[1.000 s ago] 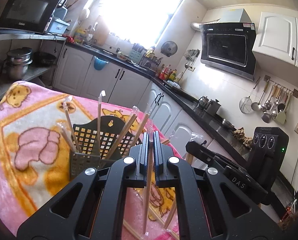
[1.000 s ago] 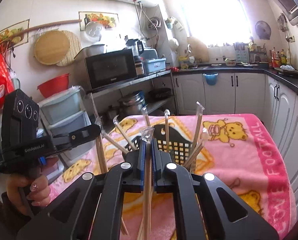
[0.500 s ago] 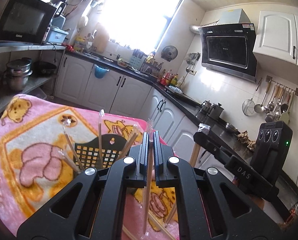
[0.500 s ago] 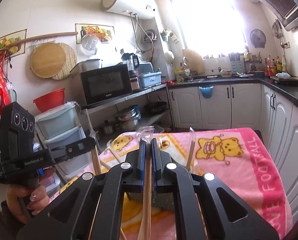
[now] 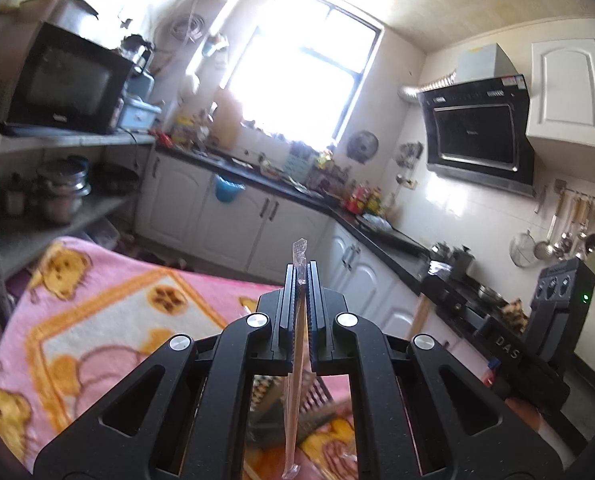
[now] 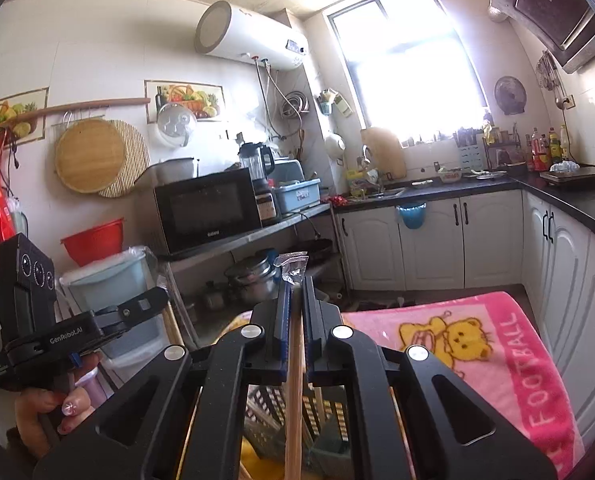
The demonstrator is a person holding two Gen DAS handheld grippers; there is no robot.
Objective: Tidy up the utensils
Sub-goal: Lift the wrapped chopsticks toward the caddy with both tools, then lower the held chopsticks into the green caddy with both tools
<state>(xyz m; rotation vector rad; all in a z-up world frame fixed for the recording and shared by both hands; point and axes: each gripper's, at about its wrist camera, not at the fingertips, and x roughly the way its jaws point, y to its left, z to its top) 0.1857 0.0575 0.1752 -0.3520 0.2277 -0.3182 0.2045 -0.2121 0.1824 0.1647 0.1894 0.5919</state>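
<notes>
Holding both grippers higher than a second before, we had lifted the views off the holder: in the earlier frames its mesh wall and the sticks standing in it filled the middle, and now only a slice of the black mesh utensil holder (image 6: 273, 420) showed low between the arms, with the kitchen cabinets and window taking the upper field. The pink bear-print blanket (image 5: 109, 332) covering the desk had slid down in both views.

Our left gripper (image 5: 302, 304) had its fingers pressed narrow on a wrapped chopstick (image 5: 293, 408). It was a pale wooden stick in a clear plastic sleeve, standing nearly upright, the crimped sleeve end poking above the fingertips and the lower end hanging over the blanket.

Our right gripper (image 6: 295, 320) was likewise clamped narrow on a second wrapped chopstick (image 6: 293, 412), tan wood, upright, its crinkled clear sleeve top above the fingers and its shaft running down in front of the holder.

In the right view the left hand (image 6: 45, 412) gripped its handle at the far left.
</notes>
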